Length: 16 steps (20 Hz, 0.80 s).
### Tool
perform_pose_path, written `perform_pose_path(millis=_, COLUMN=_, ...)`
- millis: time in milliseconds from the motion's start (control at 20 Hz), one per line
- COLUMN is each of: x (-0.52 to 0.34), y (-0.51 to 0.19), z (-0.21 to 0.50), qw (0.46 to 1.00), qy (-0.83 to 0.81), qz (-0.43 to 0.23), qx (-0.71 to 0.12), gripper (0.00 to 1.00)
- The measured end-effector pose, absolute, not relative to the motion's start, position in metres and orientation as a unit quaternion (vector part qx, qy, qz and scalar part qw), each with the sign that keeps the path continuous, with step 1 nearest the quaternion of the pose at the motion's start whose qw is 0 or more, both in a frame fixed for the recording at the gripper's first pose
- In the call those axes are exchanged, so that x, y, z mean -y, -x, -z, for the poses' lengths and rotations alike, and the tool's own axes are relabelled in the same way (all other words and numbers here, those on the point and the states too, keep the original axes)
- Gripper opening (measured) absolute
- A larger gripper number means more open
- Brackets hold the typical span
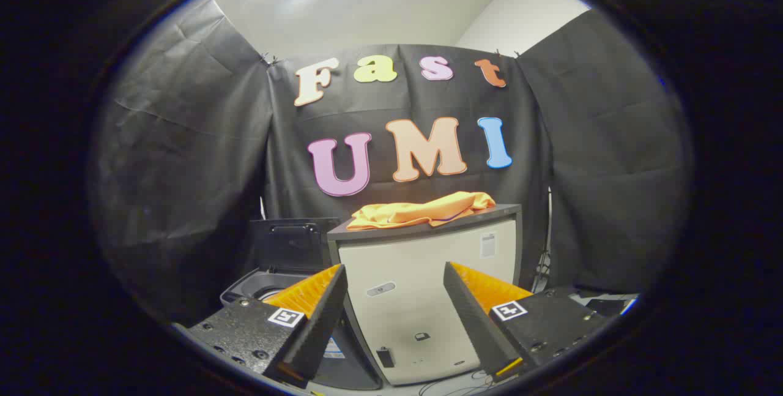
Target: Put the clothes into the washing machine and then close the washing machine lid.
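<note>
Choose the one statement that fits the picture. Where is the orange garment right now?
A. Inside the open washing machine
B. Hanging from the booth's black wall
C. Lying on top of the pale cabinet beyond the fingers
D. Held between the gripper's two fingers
C: the orange garment lies bunched on the dark top of the pale cabinet, beyond the gripper, whose fingers are spread apart with nothing between them.

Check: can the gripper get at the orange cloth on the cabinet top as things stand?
Probably yes. The gripper is open with nothing between its fingers, and the orange cloth lies uncovered on the white cabinet, above and beyond the fingers. It would need to rise and advance.
</note>
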<state>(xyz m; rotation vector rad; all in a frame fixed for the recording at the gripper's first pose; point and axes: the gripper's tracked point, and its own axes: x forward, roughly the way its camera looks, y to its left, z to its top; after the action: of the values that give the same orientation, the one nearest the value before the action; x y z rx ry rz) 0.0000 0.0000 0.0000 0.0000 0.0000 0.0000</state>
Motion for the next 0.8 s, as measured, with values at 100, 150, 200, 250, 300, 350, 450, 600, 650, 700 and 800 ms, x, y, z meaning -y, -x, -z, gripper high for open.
perform_pose_path(millis=100, x=-0.001, y=0.003, z=-0.005, qw=1.0, qy=-0.009, qz=-0.003, qx=0.007, gripper=0.96)
perform_pose_path(millis=150, x=-0.003, y=0.004, z=-0.007, qw=1.0, qy=-0.012, qz=-0.007, qx=0.009, gripper=0.96)
perform_pose_path(millis=200, x=-0.003, y=0.005, z=-0.007, qw=1.0, qy=-0.014, qz=-0.008, qx=0.009, gripper=0.96)
perform_pose_path(millis=250, x=-0.002, y=0.006, z=-0.007, qw=1.0, qy=-0.015, qz=-0.008, qx=0.008, gripper=0.96)
perform_pose_path(millis=300, x=-0.001, y=0.006, z=-0.005, qw=1.0, qy=-0.015, qz=-0.008, qx=0.005, gripper=0.96)
perform_pose_path(millis=350, x=0.0, y=0.007, z=-0.005, qw=1.0, qy=-0.017, qz=-0.007, qx=0.003, gripper=0.96)
perform_pose_path(millis=450, x=0.001, y=0.009, z=-0.007, qw=1.0, qy=-0.023, qz=-0.005, qx=0.004, gripper=0.96)
perform_pose_path(millis=600, x=0.004, y=0.008, z=-0.009, qw=1.0, qy=-0.023, qz=0.0, qx=0.004, gripper=0.96)
perform_pose_path(millis=650, x=0.003, y=0.007, z=-0.01, qw=1.0, qy=-0.02, qz=0.001, qx=0.003, gripper=0.96)
perform_pose_path(millis=700, x=0.002, y=0.006, z=-0.012, qw=1.0, qy=-0.015, qz=0.002, qx=0.002, gripper=0.96)
perform_pose_path(millis=800, x=0.001, y=0.001, z=-0.015, qw=1.0, qy=-0.001, qz=0.007, qx=0.001, gripper=0.96)
